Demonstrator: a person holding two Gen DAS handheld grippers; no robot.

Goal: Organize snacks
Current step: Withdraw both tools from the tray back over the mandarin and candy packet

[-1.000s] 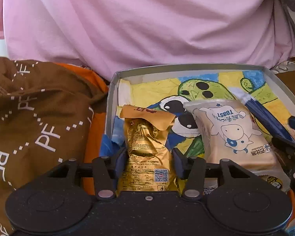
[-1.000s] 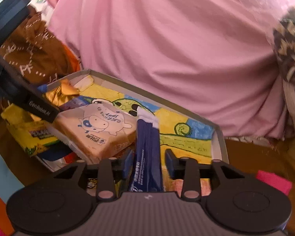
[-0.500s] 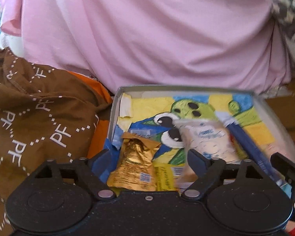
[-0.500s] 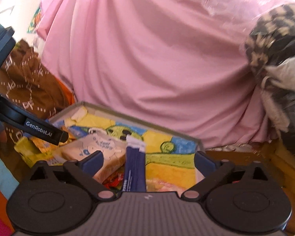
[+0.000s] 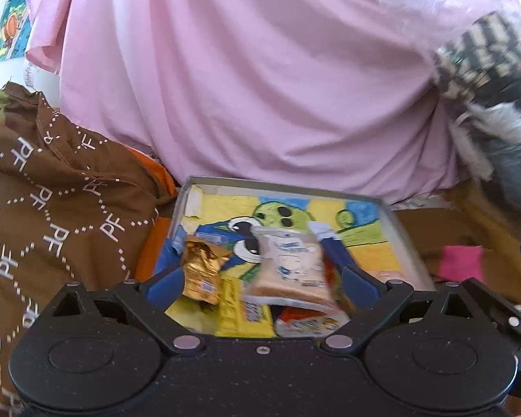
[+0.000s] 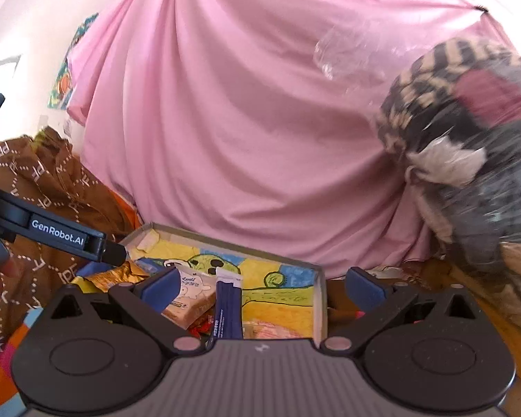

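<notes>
A shallow grey tray (image 5: 397, 222) with a cartoon drawing on its floor holds the snacks. In it lie a gold foil packet (image 5: 201, 271), a toast packet with a cow print (image 5: 291, 271), a dark blue stick pack (image 6: 230, 309) and a yellow packet (image 5: 241, 312). My left gripper (image 5: 260, 283) is open, raised above the tray's near end with nothing between its fingers. My right gripper (image 6: 260, 286) is open too, hovering over the blue stick pack and the tray (image 6: 317, 299). The left gripper's body (image 6: 57, 234) shows at the left of the right wrist view.
A large pink cloth (image 5: 260, 87) hangs behind the tray. Brown patterned fabric (image 5: 52, 208) lies to the left over something orange. A pink item (image 5: 460, 267) sits on the brown surface to the right. A checked and grey bundle (image 6: 469, 139) is at the far right.
Both grippers opened, letting go of the gold packet and the blue stick pack, and drew back and up from the tray. The snacks now lie in the tray.
</notes>
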